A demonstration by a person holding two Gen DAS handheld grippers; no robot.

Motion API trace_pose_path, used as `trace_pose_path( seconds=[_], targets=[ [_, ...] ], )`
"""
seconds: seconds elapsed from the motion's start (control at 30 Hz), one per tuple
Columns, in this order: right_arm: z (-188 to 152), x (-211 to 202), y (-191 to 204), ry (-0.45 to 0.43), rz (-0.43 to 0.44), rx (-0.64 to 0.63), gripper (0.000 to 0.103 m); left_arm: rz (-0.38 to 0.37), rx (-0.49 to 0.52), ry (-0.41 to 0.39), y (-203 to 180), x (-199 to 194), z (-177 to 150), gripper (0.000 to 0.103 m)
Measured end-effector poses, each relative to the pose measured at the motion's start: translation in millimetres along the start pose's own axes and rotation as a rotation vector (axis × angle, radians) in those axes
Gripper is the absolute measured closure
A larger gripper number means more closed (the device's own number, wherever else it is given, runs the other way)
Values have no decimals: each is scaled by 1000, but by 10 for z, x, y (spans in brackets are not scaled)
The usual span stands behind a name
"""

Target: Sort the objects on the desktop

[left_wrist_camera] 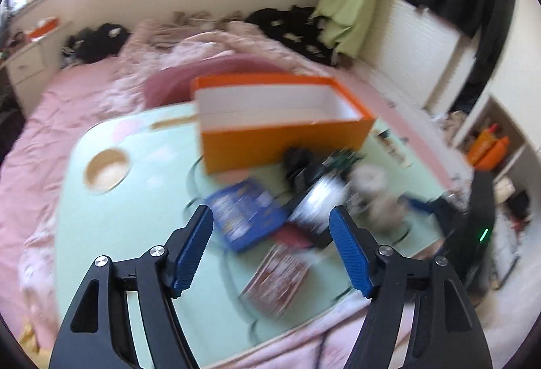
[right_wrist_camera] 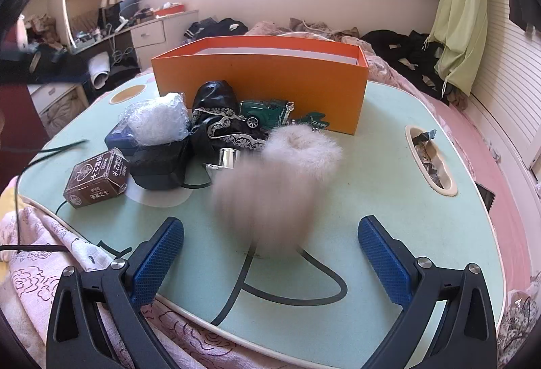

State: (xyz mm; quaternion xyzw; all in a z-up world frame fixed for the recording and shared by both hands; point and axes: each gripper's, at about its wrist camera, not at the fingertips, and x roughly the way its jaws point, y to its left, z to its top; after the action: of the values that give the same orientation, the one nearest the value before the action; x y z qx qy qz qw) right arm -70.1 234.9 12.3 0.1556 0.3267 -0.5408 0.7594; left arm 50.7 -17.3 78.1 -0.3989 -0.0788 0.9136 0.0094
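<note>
Sunlit and cluttered, the bedroom held a pale green tabletop (right_wrist_camera: 389, 186) laid across a pink bed (left_wrist_camera: 77, 91); an orange box (right_wrist_camera: 260, 81) stood open at its far side; before the box lay a green toy car (right_wrist_camera: 267, 113), a black lace-trimmed pouch (right_wrist_camera: 213, 98), a wad of bubble wrap (right_wrist_camera: 157, 122), a brown carton (right_wrist_camera: 96, 178) and a blue packet (left_wrist_camera: 247, 216); a fluffy grey pompom (right_wrist_camera: 274, 183), blurred, sat nearest the right gripper (right_wrist_camera: 270, 264), whose fingers stood wide apart with nothing pressed between them; the left gripper (left_wrist_camera: 270, 250) hung over the blue packet, its fingers parted and holding nothing.
</note>
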Motion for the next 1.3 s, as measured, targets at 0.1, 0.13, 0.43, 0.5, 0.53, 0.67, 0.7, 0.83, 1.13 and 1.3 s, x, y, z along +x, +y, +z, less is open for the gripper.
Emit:
trace_pose_path(
  seconds=[0.1,0.13,0.43,0.5,0.53,0.67,0.7,0.83,1.13,1.3],
  targets=[
    [-1,0,-4,-1,9,-8,0,-13,-19,18,71,87,-301,31],
    [-4,3,-9,-1,9,-8,0,-16,-14,30,83,128,-363,31],
    [0,-1,-1,-6,42,-34,0,91,125,56,-264,557,-554,2],
    [-5,1,-6,-6,50,-41,0,76,111,59,-237,592,-552,0],
    [-2,-8,3,-7,50,-42,0,73,107,56,-228,596,-547,0],
    [-7,4,-13,-10,77,-63,0,69,110,43,-206,582,-569,0],
    [-3,-5,-3,-10,77,-64,0,69,110,42,-208,576,-575,0],
    [-5,-3,-3,-11,88,-72,0,69,110,42,-208,561,-584,0],
    [-6,-2,-3,-13,102,-84,0,67,110,42,-209,566,-575,0],
    [-8,0,-5,-14,108,-89,0,67,110,42,-210,565,-575,0]
  ],
)
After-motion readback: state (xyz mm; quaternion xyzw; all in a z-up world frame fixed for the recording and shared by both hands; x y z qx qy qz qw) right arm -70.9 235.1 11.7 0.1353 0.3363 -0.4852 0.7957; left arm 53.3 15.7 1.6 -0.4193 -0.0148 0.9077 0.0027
